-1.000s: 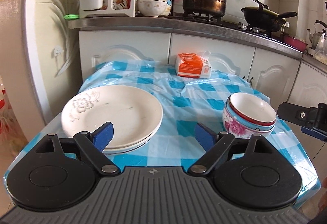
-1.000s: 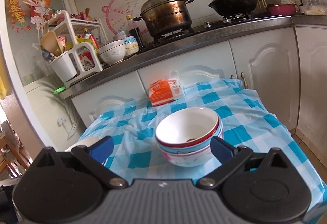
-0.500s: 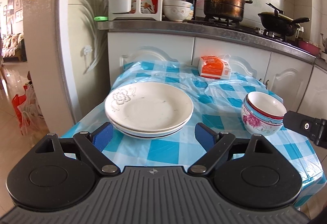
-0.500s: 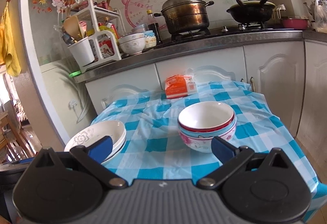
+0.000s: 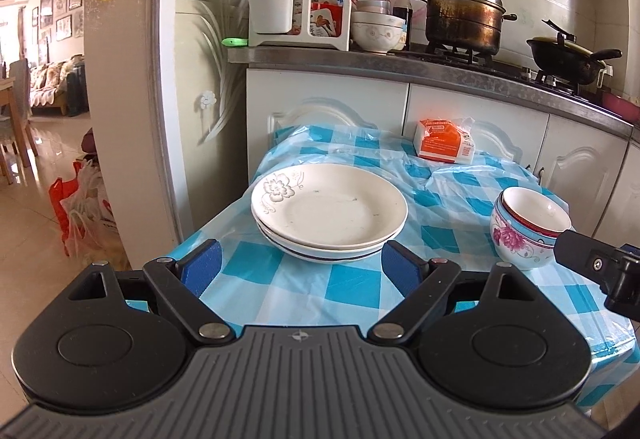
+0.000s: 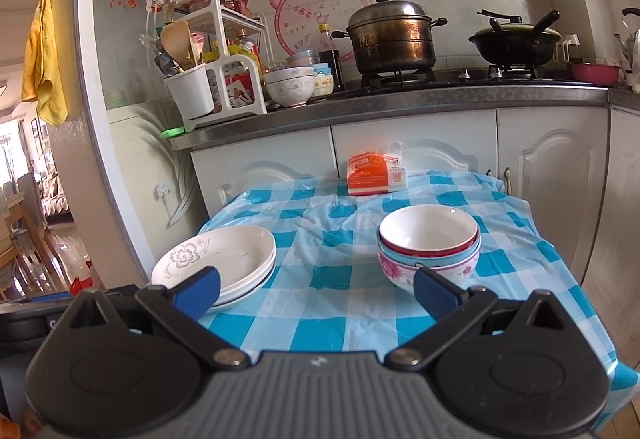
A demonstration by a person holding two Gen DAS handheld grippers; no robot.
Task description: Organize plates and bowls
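A stack of white plates [image 5: 328, 211] with a grey flower print sits on the left of the blue checked tablecloth [image 5: 352, 291]; it also shows in the right wrist view [image 6: 224, 259]. A stack of nested bowls [image 5: 528, 227], the lowest with pink flowers, sits on the right, also in the right wrist view [image 6: 428, 243]. My left gripper [image 5: 302, 265] is open and empty, just short of the plates. My right gripper [image 6: 316, 289] is open and empty, back from the bowls; part of it shows in the left wrist view [image 5: 600, 271].
An orange and white packet [image 5: 444, 141] lies at the table's far edge against white cabinets [image 6: 552, 175]. The counter above holds a utensil rack [image 5: 296, 11], bowls [image 5: 376, 31], a steamer pot [image 5: 464, 19] and a wok [image 5: 568, 59]. A doorway and red bags [image 5: 80, 207] are to the left.
Both grippers have drawn back and away from the table, so the plates and bowls look smaller and farther. Both stayed open and empty.
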